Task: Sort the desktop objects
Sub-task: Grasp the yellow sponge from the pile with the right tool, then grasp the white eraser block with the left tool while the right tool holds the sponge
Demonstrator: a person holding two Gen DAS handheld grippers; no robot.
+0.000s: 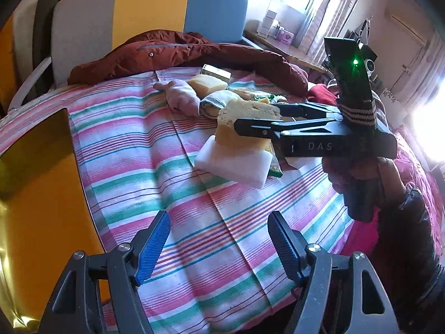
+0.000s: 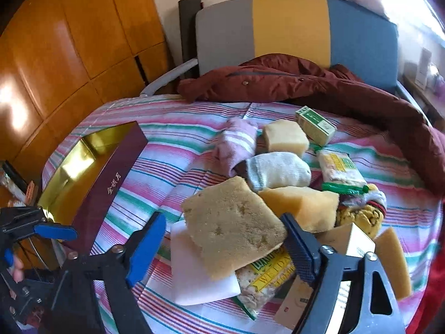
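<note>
Seemingly, from the left wrist view, the left gripper (image 1: 219, 242) is hovering open and empty over the striped sheet (image 1: 133, 150) while the right gripper (image 1: 258, 122) is straddling the brown sponge (image 1: 244, 122), which is lying on the white foam block (image 1: 236, 164). From the right wrist view, the right gripper (image 2: 222, 245) is standing open around the brown sponge (image 2: 233, 225) without visibly pinching it; closing off-centre risks dragging the white foam block (image 2: 192, 272) and snack packet (image 2: 267, 284) along, well short of the gold-lined box (image 2: 91, 172).

I read "DAS" on the right gripper (image 1: 257, 119) body, gold characters "金桂月" on the maroon box (image 2: 111, 178) side, and "WEIDA" partly on a snack packet (image 2: 267, 278).
</note>
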